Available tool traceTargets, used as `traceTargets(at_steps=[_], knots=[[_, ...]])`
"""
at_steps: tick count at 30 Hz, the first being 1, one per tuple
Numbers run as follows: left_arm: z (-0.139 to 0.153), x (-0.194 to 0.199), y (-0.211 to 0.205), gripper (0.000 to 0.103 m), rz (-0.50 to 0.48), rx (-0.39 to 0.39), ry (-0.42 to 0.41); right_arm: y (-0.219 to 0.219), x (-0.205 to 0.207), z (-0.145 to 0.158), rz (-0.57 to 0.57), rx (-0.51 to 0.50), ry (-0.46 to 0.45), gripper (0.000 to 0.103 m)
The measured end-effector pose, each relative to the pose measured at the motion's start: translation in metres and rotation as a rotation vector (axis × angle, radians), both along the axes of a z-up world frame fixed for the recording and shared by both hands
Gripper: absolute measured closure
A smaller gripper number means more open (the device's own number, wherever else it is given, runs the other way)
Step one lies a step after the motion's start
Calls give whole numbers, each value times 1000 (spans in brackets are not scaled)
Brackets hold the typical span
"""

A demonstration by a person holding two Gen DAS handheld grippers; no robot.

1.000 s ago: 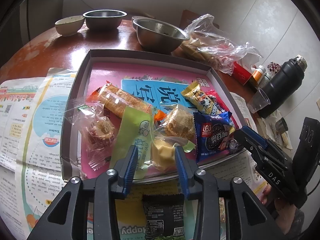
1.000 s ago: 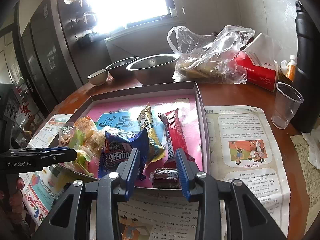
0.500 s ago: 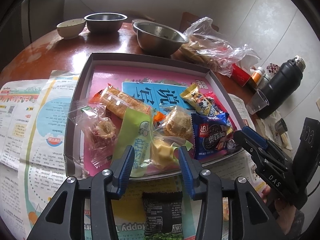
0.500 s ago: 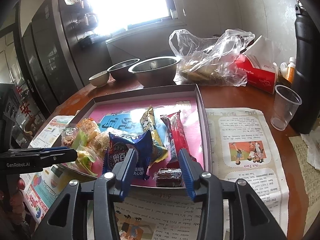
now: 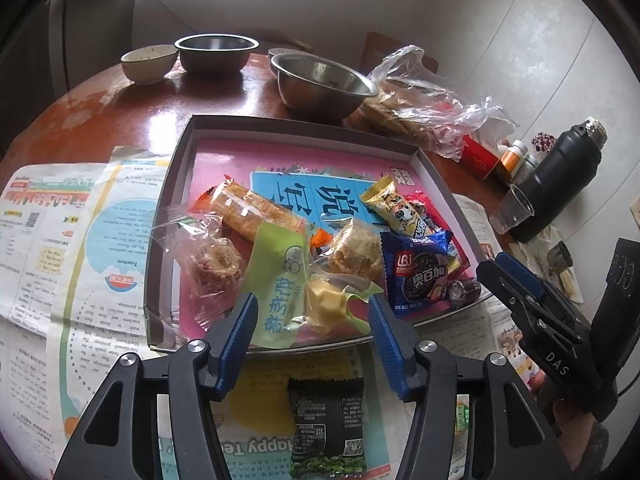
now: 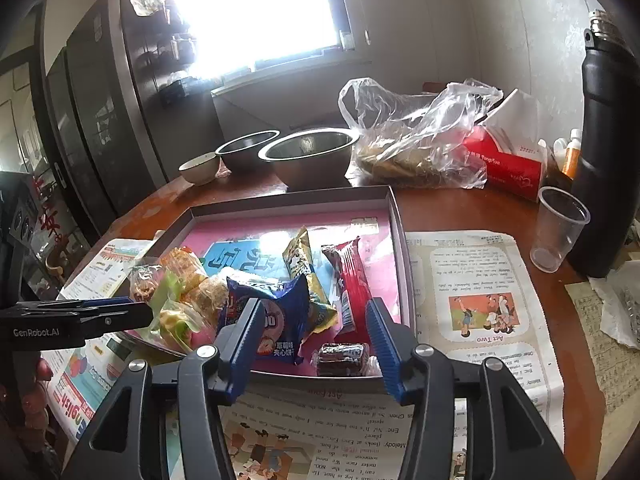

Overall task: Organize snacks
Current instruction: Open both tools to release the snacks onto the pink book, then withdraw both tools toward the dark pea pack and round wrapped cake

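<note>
Left gripper hovered at the near rim of the shallow grey tray, jaws opening, nothing clamped; between the blue pads, only at a distance, showed the pale green packet and the yellow candy in clear wrap. Right gripper hung likewise over the tray's near edge, jaws opening and empty, framing the blue sandwich-cookie packet and the small dark wrapped sweet (neither touched by the pads).

Inside the tray, on its pink lining: a long orange cracker pack, a round pastry in clear film, a puffed-rice square, a yellow bar with a cartoon print, a red bar. Outside the tray, just before it on the printed newspaper, lay a black packet with green peas pictured.

Farther back on the red-brown table: two steel bowls, a small ceramic bowl, a clear plastic bag of food, a red tissue box, a clear plastic cup, a black flask.
</note>
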State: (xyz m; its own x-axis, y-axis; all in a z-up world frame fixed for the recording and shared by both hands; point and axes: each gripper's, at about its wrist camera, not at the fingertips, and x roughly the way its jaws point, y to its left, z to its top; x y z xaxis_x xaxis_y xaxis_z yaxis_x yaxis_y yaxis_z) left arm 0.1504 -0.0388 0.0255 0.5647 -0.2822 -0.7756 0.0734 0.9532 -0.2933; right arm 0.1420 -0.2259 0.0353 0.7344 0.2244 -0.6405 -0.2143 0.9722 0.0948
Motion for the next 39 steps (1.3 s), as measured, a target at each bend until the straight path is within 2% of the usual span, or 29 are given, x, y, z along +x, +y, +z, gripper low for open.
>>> traceTargets(at_steps=[6, 8, 14, 17, 39], knots=[[4, -4, 2, 43, 7, 6, -8, 3, -3, 2, 6, -3, -6, 47], [5, -6, 3, 35, 11, 12, -13, 5, -4, 4, 8, -5, -11, 47], [10, -14, 4, 33, 17, 20, -32, 9, -12, 11, 12, -10, -39, 39], [13, -17, 4, 30, 17, 21, -39, 10, -15, 14, 15, -8, -46, 38], [28, -48, 10, 28, 25, 27, -101, 24, -42, 29, 46, -15, -93, 36]])
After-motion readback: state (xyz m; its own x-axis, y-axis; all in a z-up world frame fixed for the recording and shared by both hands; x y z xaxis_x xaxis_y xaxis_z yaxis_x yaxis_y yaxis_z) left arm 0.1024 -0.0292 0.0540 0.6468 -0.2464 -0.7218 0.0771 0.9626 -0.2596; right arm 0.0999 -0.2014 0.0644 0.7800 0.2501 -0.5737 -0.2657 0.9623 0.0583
